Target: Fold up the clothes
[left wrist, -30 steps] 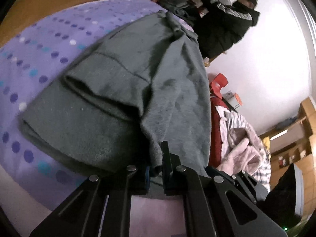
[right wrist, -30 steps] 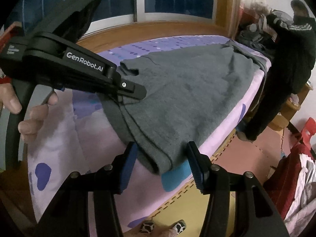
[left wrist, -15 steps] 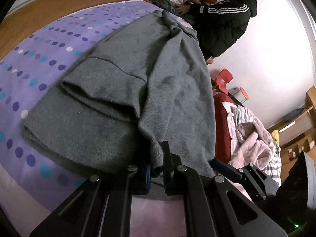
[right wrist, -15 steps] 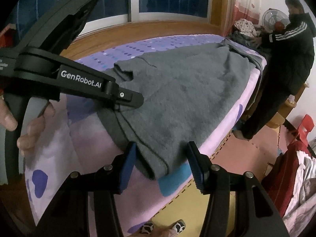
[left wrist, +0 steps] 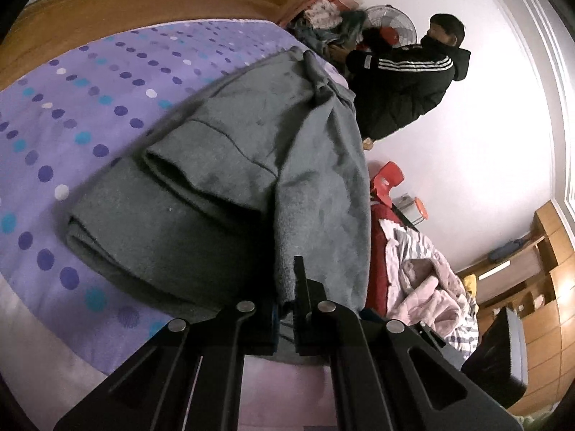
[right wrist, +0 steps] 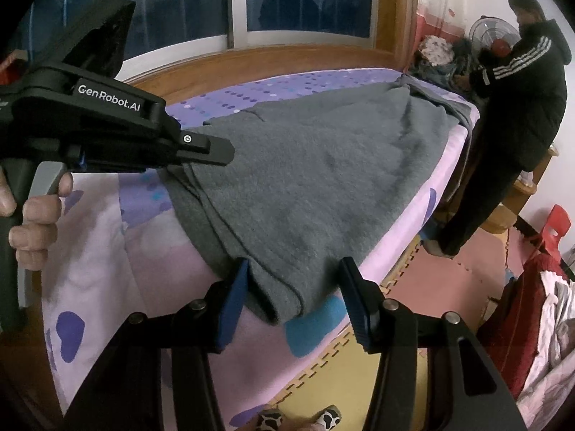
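**Grey garment pinched at the bed's edge**

A purple dotted bedsheet [right wrist: 287,86] is carrying a large grey fleece garment [right wrist: 323,179], filling the centre. At 9 o'clock, the left gripper [left wrist: 285,309] is pinching its hem tight. At 6 o'clock, the right gripper [right wrist: 293,301] is gaping wide around the lower corner.
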`<state>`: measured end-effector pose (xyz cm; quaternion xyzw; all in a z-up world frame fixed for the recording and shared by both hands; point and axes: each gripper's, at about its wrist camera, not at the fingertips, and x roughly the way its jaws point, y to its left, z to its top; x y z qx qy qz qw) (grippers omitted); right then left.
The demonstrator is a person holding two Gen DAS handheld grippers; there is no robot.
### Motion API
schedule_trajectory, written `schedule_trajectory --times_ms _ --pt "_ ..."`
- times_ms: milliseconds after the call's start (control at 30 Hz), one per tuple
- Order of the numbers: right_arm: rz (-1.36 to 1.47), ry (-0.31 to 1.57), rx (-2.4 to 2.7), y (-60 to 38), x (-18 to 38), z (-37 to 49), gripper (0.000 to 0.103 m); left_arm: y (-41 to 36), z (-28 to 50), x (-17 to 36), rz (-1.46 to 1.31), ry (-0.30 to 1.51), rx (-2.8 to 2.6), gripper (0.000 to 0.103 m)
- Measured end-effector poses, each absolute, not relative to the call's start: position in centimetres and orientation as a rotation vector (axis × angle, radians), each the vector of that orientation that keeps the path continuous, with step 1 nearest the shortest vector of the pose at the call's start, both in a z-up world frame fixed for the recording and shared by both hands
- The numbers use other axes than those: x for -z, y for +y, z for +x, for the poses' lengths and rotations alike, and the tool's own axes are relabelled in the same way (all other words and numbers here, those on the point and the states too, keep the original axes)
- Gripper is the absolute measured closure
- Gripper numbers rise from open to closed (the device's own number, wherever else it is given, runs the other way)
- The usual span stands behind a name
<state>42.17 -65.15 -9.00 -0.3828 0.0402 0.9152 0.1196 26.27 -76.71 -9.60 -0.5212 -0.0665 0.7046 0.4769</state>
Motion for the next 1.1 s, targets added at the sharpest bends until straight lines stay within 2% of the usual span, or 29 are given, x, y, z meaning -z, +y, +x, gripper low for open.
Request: schedule_trajectory --times_ms 133,300,600,733,867,900,1033,1100 --pt "-1.115 0.081 -2.676 -65.4 9.1 42.0 0.052 -76.1 26.7 10.3 -1.296 -0.117 -1.741 0.097" --pt "-1.121 0.103 -2.688 -65.3 9.1 42.2 0.052 -76.2 26.6 10.2 -1.300 -0.169 -1.693 0.099" --pt "-1.111 0.114 -2.705 -65.6 9.0 42.3 0.051 -76.6 27.3 6.6 -1.238 -0.300 -1.615 0.100" --pt "-1.107 0.090 -2.720 -66.2 9.0 42.3 0.044 -76.3 27.7 5.7 -1.217 -0.309 -1.619 0.100" --pt "-1.092 0.059 -2.710 -66.4 9.3 42.1 0.044 -75.8 27.7 5.6 -1.217 -0.304 -1.627 0.100" --pt "-1.085 0.077 -2.708 -66.2 9.3 42.1 0.046 -75.8 27.7 5.7 -1.221 -0.301 -1.631 0.100" --pt "-1.046 0.147 -2.674 -65.1 8.8 42.6 0.087 -76.0 27.8 5.9 -1.230 -0.301 -1.643 0.100" --pt "-1.015 0.176 -2.663 -64.6 8.1 43.3 0.090 -76.2 27.9 5.9 -1.229 -0.298 -1.651 0.100"
